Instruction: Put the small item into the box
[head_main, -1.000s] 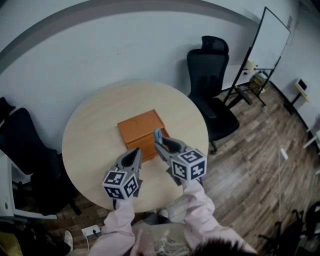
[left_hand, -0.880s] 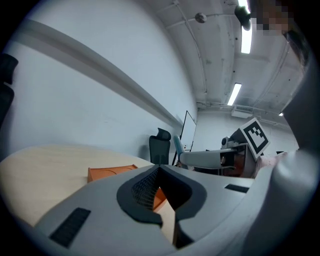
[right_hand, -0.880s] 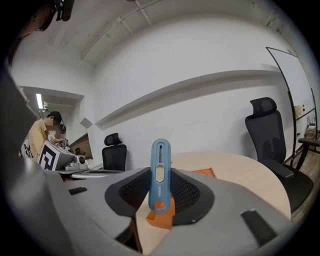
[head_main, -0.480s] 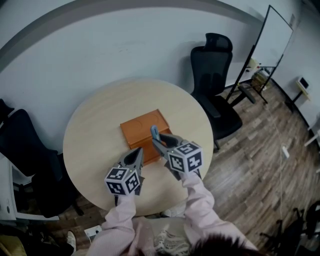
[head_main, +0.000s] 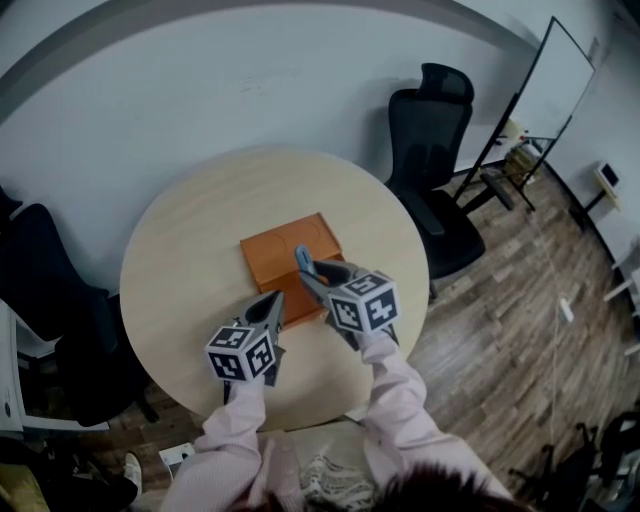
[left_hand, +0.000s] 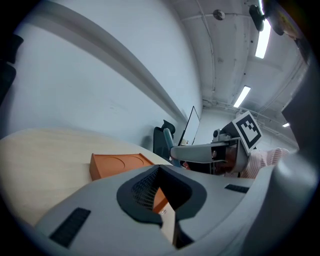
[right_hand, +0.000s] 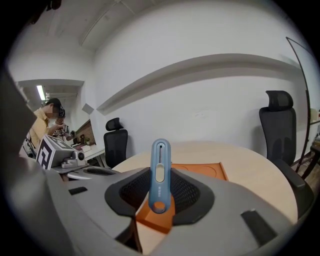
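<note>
The right claw (right_hand: 160, 194) pinches one small blue item (right_hand: 160, 172) between its two jaws. The item stands upright and sticks out above the pads. The left claw (left_hand: 161, 196) is just beside the right one, on its left. Its two jaws stand a little apart and nothing is between them.

Directly ahead of both claws lies one orange box (head_main: 275, 255) with a flat top. In the head view the tip of the right claw and the blue item are over the near right part of this box, and the left claw points at its near edge. The box rests on one round wooden table (head_main: 190, 250).

Beyond the table stand two black chairs: one (head_main: 430, 140) far ahead to the right of the right claw, and one (head_main: 50, 290) to the left of the left claw.
</note>
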